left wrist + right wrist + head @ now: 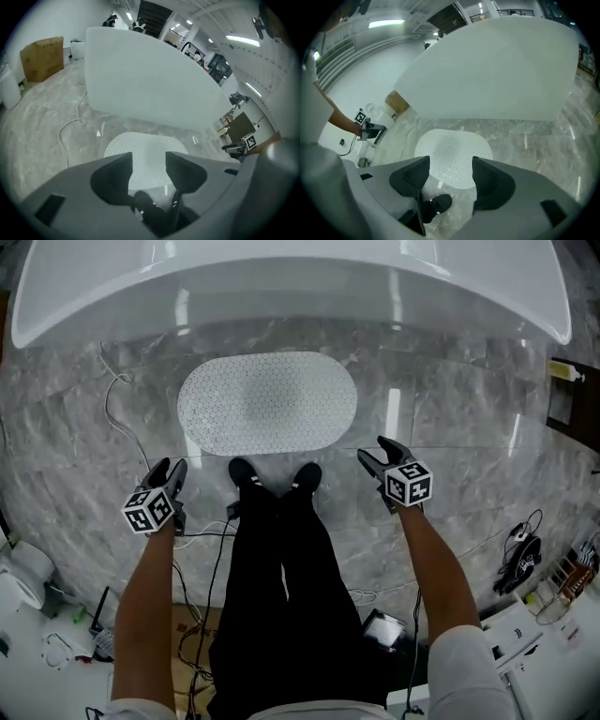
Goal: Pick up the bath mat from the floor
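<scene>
Find mat point(267, 403) flat on floor point(450, 484), between tub point(281, 277) and shoes point(244, 472). Lower left gripper point(171, 470) and right gripper point(373, 452), both released and empty, to near edge, one per side. Slip lower jaw under edge before clenching; thin, likely limp.

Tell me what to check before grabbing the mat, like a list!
1. The mat lies flat on the floor, with nothing on it: ok.
2. The left claw is open and empty: ok.
3. The right claw is open and empty: ok.
4. Both are down at the mat's edge: not ok; they hang in the air beside the shoes, short of the mat.
5. The shoes are off the mat: ok.
6. The mat will lift off the floor easily: cannot tell.
</scene>
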